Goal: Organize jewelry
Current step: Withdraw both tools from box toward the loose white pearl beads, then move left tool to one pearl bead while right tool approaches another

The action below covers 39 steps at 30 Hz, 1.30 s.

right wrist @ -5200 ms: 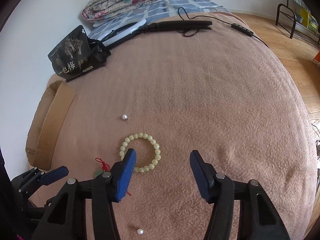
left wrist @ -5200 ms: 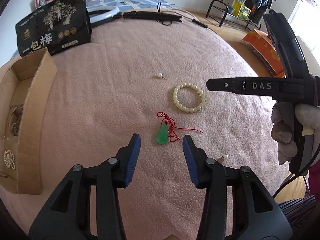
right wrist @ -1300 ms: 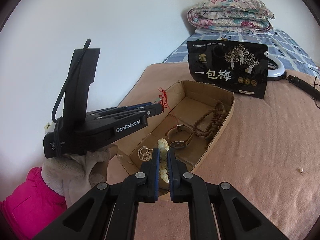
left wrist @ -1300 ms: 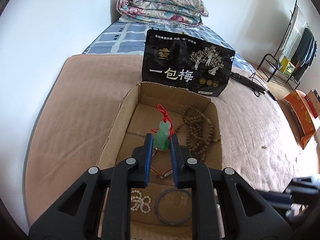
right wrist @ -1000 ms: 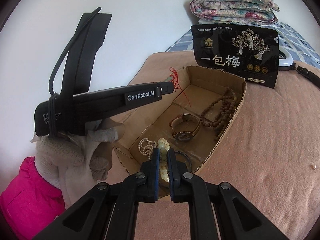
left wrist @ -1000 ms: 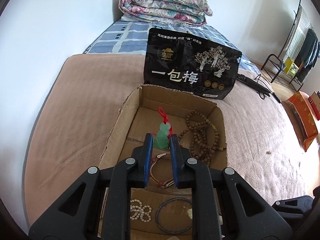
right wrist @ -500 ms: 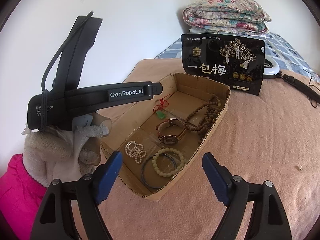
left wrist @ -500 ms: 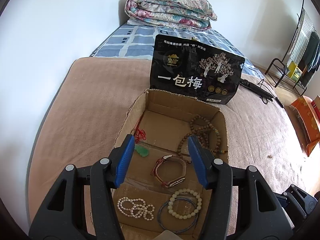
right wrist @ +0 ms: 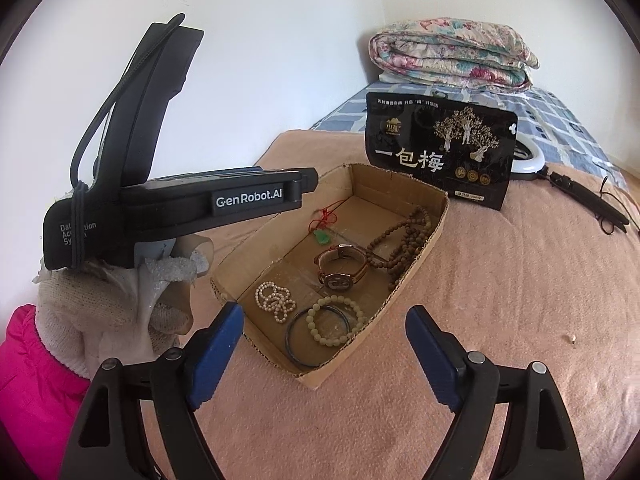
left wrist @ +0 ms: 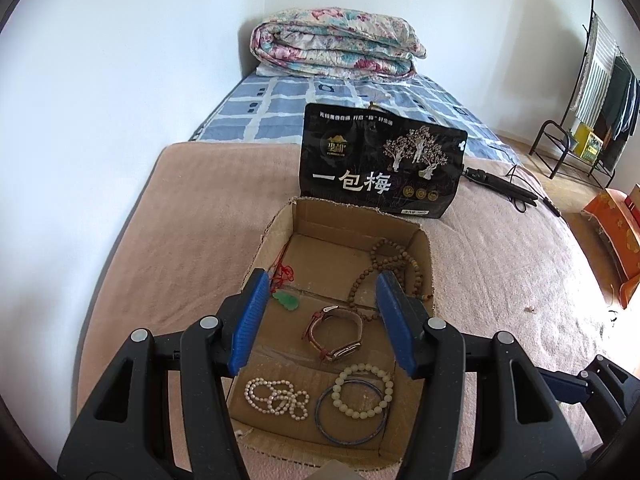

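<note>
A green pendant on a red cord [left wrist: 289,301] lies in the far left part of an open cardboard box [left wrist: 425,248], and a pale bead bracelet [left wrist: 363,390] rests in the near right corner, overlapping a dark bangle [left wrist: 352,438]. Sharing the box are a coiled pearl strand [left wrist: 276,397] at near left, a brown-strapped watch [left wrist: 335,332] in the middle and a long string of brown wooden beads [left wrist: 394,268] along the right wall. The left gripper [left wrist: 320,320] hangs above the box, jaws apart and empty after just letting go; the right gripper [right wrist: 322,354], also just released, gapes wide over the box's near corner, gripping nothing. A black snack pouch [left wrist: 382,168] stands just beyond the box on the pink blanket [left wrist: 192,232], with a folded floral quilt [left wrist: 334,50] farther back.
</note>
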Each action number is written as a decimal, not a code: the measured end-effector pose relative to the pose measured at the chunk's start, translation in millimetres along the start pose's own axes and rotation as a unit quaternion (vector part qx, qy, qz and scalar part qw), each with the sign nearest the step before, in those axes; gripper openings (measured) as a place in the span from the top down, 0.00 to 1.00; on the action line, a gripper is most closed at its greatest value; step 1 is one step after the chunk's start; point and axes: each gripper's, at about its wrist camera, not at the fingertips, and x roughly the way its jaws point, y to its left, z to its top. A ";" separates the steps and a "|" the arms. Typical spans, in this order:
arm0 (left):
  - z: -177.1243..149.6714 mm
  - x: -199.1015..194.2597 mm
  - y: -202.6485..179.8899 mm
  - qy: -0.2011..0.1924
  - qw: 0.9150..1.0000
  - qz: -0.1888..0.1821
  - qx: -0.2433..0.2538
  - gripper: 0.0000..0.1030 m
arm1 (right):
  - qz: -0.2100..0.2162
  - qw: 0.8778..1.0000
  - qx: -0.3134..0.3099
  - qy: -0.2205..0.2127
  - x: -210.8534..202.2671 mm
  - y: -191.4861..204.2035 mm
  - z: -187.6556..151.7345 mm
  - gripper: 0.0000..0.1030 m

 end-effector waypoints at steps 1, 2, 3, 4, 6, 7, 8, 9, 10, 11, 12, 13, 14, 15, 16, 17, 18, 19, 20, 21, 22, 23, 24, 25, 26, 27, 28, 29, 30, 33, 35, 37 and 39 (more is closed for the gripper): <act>-0.6 -5.0 -0.5 -0.005 1.000 0.001 -0.002 0.44 | -0.002 1.000 -0.004 -0.001 -4.7 1.5 -1.4 0.17; -1.4 -9.7 -0.8 -0.008 1.000 0.001 -0.004 0.44 | -0.005 1.000 -0.008 -0.002 -9.0 2.5 -2.6 0.17; -2.3 -15.3 -1.8 -0.013 1.000 0.000 -0.006 0.44 | -0.008 1.000 -0.012 -0.004 -13.5 2.6 -4.2 0.16; -3.1 -20.5 -3.1 -0.017 1.000 0.001 -0.008 0.44 | -0.012 1.000 -0.018 -0.006 -18.9 3.9 -6.3 0.15; -5.1 -30.5 -6.5 -0.026 1.000 0.000 -0.008 0.44 | -0.022 0.999 -0.027 -0.010 -27.9 5.2 -10.4 0.14; -6.6 -36.8 -9.5 -0.031 0.999 -0.002 -0.007 0.44 | -0.028 0.999 -0.033 -0.013 -33.7 5.5 -13.3 0.13; -7.6 -41.4 -12.2 -0.035 0.999 -0.005 -0.007 0.44 | -0.034 0.999 -0.037 -0.015 -38.7 5.2 -15.8 0.13; -9.2 -46.8 -15.5 -0.040 0.999 -0.007 -0.007 0.41 | -0.041 0.998 -0.040 -0.017 -42.9 4.7 -17.8 0.12; -10.7 -51.4 -19.0 -0.044 0.999 -0.008 -0.007 0.40 | -0.047 0.998 -0.042 -0.019 -47.8 4.0 -20.3 0.11; -12.1 -55.6 -22.5 -0.048 0.999 -0.009 -0.006 0.38 | -0.053 0.997 -0.045 -0.021 -53.7 3.0 -23.1 0.10; -13.7 -59.6 -26.7 -0.052 0.999 -0.012 -0.003 0.37 | -0.057 0.997 -0.046 -0.023 -58.7 1.9 -25.3 0.09; -15.3 -64.1 -31.9 -0.055 0.998 -0.015 0.001 0.37 | -0.061 0.997 -0.047 -0.025 -63.3 0.5 -27.5 0.08; -16.1 -67.3 -36.0 -0.058 0.998 -0.016 0.002 0.37 | -0.067 0.996 -0.048 -0.028 -68.8 -1.2 -30.0 0.07; -17.5 -71.0 -41.0 -0.061 0.998 -0.020 0.005 0.37 | -0.073 0.996 -0.050 -0.030 -74.6 -3.1 -32.9 0.07; -18.7 -74.2 -45.8 -0.063 0.998 -0.022 0.007 0.37 | -0.080 0.995 -0.051 -0.033 -80.1 -5.0 -35.9 0.07; -20.0 -76.8 -50.9 -0.066 0.998 -0.024 0.010 0.37 | -0.085 0.994 -0.051 -0.034 -84.7 -6.9 -38.2 0.07; -21.2 -79.9 -56.8 -0.069 0.997 -0.027 0.013 0.37 | -0.091 0.994 -0.051 -0.036 -90.4 -10.0 -41.6 0.06; -22.2 -82.6 -62.2 -0.072 0.997 -0.031 0.016 0.37 | -0.097 0.993 -0.049 -0.038 -95.8 -13.7 -45.2 0.06; -23.3 -85.1 -68.2 -0.074 0.996 -0.036 0.020 0.37 | -0.104 0.993 -0.046 -0.039 -100.9 -17.8 -48.8 0.04; -24.0 -86.9 -74.0 -0.075 0.996 -0.040 0.024 0.37 | -0.110 0.992 -0.043 -0.041 -106.2 -22.0 -52.6 0.02; -24.9 -88.9 -80.3 -0.077 0.996 -0.045 0.028 0.37 | -0.116 0.992 -0.038 -0.043 -111.4 -26.8 -56.6 0.00; -25.8 -90.9 -85.9 -0.079 0.995 -0.048 0.033 0.37 | -0.121 0.991 -0.032 -0.045 -116.3 -32.0 -60.0 0.00; -27.2 -93.1 -92.3 -0.080 0.995 -0.052 0.038 0.37 | -0.127 0.990 -0.027 -0.046 -121.4 -37.4 -63.8 0.00; -28.4 -94.8 -99.8 -0.082 0.994 -0.056 0.045 0.37 | -0.132 0.990 -0.023 -0.046 -126.1 -41.8 -67.0 0.00; -29.5 -96.5 -106.5 -0.084 0.993 -0.060 0.051 0.37 | -0.138 0.989 -0.017 -0.047 -131.1 -47.8 -70.7 0.00; -30.7 -98.1 -112.7 -0.084 0.993 -0.063 0.056 0.37 | -0.144 0.988 -0.013 -0.048 -134.8 -52.2 -73.4 0.00; -32.1 -98.8 -120.1 -0.085 0.992 -0.068 0.063 0.35 | -0.151 0.987 -0.009 -0.049 -139.4 -57.5 -77.0 0.00; -33.7 -99.3 -126.0 -0.085 0.991 -0.071 0.069 0.29 | -0.159 0.986 -0.006 -0.049 -143.1 -61.6 -79.6 0.00; -35.3 -98.9 -132.2 -0.087 0.991 -0.074 0.076 0.25 | -0.168 0.985 -0.004 -0.051 -147.5 -66.6 -83.7 0.00; -40.5 -95.9 -146.0 -0.085 0.989 -0.078 0.092 0.25 | -0.194 0.979 0.002 -0.058 -159.8 -81.0 -99.5 0.00; -43.0 -90.4 -152.7 -0.079 0.988 -0.081 0.101 0.25 | -0.212 0.975 0.008 -0.061 -168.6 -92.6 -114.7 0.00; -45.7 -84.4 -159.6 -0.074 0.988 -0.085 0.109 0.25 | -0.224 0.973 0.022 -0.061 -175.2 -105.3 -131.8 0.00; -49.4 -78.7 -166.1 -0.066 0.986 -0.091 0.121 0.25 | -0.227 0.972 0.033 -0.050 -179.6 -115.5 -147.3 0.02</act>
